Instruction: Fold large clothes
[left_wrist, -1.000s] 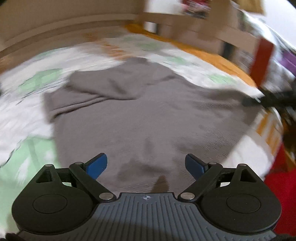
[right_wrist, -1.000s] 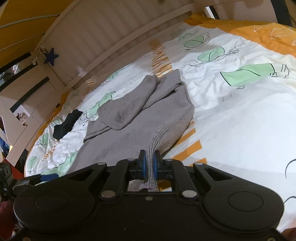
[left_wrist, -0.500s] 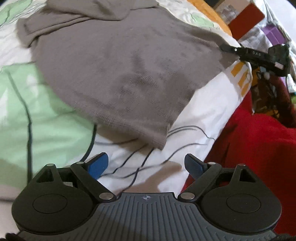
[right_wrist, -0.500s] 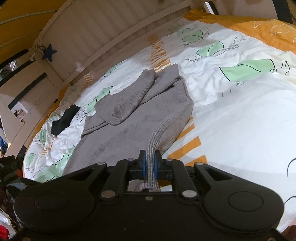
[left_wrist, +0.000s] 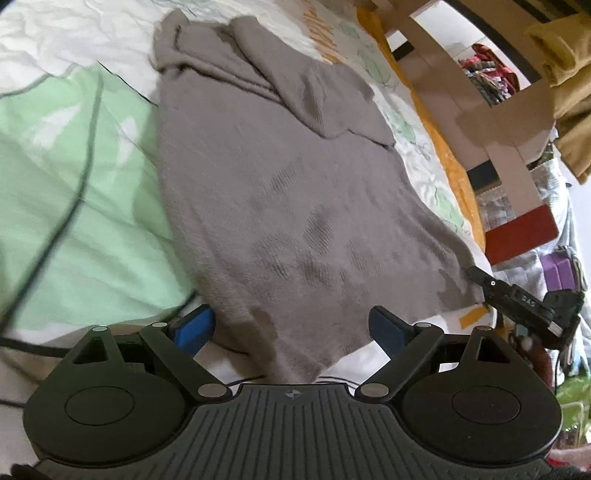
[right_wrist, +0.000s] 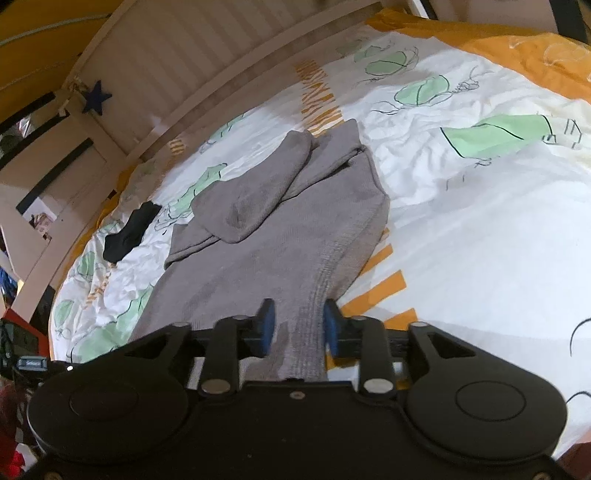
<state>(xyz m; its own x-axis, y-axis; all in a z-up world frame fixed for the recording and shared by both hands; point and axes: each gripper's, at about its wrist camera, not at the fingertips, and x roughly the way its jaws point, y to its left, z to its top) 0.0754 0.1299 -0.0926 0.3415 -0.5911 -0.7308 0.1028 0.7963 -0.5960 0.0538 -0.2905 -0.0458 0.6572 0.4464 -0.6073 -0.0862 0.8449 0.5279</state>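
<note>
A grey sweater (left_wrist: 295, 206) lies spread on the bed (right_wrist: 480, 229), one sleeve folded across it. The left gripper (left_wrist: 291, 328) hovers over its near corner, fingers wide. The right gripper (right_wrist: 297, 326) has its fingers narrowly parted around the ribbed hem, apparently not pinching it.

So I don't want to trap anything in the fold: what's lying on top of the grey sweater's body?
On the grey sweater only its own sleeve lies folded across the upper part. Whatever is beneath that sleeve or under the sweater is hidden.
</note>
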